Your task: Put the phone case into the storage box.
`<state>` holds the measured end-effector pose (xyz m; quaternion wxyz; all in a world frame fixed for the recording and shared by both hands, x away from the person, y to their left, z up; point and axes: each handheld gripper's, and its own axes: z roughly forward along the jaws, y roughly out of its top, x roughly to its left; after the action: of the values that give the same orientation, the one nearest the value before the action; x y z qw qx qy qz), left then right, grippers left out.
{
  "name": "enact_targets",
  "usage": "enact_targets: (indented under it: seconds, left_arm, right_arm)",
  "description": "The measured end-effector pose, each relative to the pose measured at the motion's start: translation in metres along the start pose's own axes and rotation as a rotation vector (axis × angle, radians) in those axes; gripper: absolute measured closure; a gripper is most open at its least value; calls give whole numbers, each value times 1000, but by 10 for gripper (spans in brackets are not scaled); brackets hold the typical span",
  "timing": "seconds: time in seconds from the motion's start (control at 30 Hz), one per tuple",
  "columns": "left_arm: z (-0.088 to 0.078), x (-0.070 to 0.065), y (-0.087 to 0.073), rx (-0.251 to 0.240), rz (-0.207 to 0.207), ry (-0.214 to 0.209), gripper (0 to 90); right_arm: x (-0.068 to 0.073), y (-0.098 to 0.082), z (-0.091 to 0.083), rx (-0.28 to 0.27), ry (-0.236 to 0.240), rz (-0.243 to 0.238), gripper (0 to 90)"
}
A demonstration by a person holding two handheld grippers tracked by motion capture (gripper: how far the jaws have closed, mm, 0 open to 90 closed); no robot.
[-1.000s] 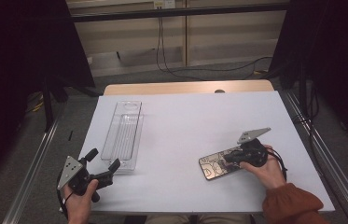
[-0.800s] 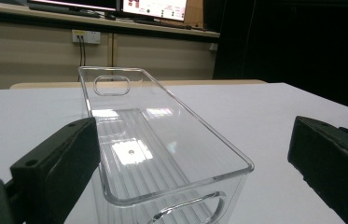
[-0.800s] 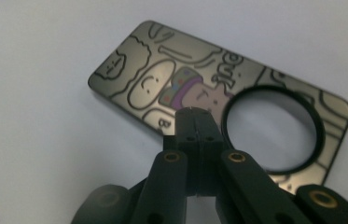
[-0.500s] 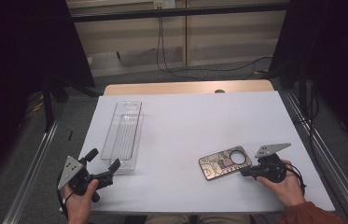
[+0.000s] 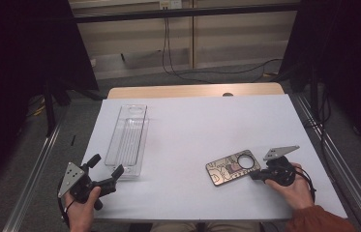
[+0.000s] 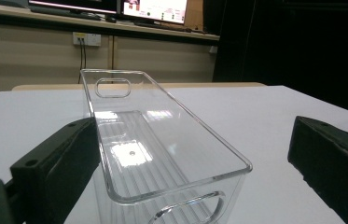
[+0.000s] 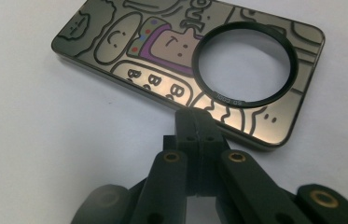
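We count two grippers, one tray, one case, one ring and one table.

Left gripper (image 5: 105, 171) sits at lower left of the high view, held in one hand (image 5: 82, 210), jaws spread wide with nothing between the pads. In the left gripper view its two black jaws flank the near end of the tray (image 6: 162, 154) without touching it that we can see.

Tray (image 5: 128, 140): clear plastic, long and narrow, empty, with a handle cutout at each end. It lies left of centre in the high view, running from the left gripper toward the far edge of the table (image 5: 192, 125).

Right gripper (image 5: 254, 176) is at lower right of the high view, held in the other hand (image 5: 296, 191). Its jaws are fully together, gripping nothing. In the right gripper view the closed tips (image 7: 194, 122) meet the near long edge of the case (image 7: 129, 51); whether they press on it or just overlap it, we can't tell.

Case (image 5: 231, 167): flat, dark and glossy with cartoon line art, lying flat right of centre, just left of the right gripper. One black ring (image 7: 246, 63) sits on it toward one end, with white table showing through.

Tray and case are well apart.
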<state>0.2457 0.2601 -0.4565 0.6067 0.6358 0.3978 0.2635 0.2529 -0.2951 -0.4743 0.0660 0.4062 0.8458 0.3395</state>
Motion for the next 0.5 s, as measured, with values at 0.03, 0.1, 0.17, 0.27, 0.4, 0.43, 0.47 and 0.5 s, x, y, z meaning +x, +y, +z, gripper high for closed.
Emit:
enact_targets:
  seconds: [0.03, 0.1, 0.17, 0.27, 0.4, 0.43, 0.47, 0.5]
  left_arm:
    - [0, 0, 0, 2, 1, 0, 24]
    - [0, 0, 0, 4, 3, -2, 24]
    - [0, 0, 0, 0, 2, -4, 24]
    - [0, 0, 0, 1, 0, 3, 24]
    - [0, 0, 0, 4, 4, -4, 24]
    - [0, 0, 0, 2, 4, -5, 24]
    - [0, 0, 0, 2, 1, 1, 24]
    - [0, 0, 0, 2, 1, 1, 24]
  right_arm:
    - [-2, 2, 2, -11, 3, 1, 900]
    - [-3, 2, 2, -12, 0, 1, 900]
    - [-6, 4, 3, -7, -6, 7, 900]
    - [-7, 6, 4, -7, -15, 13, 900]
    - [-9, 9, 5, 6, -33, 17, 900]
    - [-11, 9, 6, -1, -28, 4, 900]
    - [-10, 10, 6, 2, -37, 18, 900]
    - [-11, 10, 7, -4, -40, 19, 900]
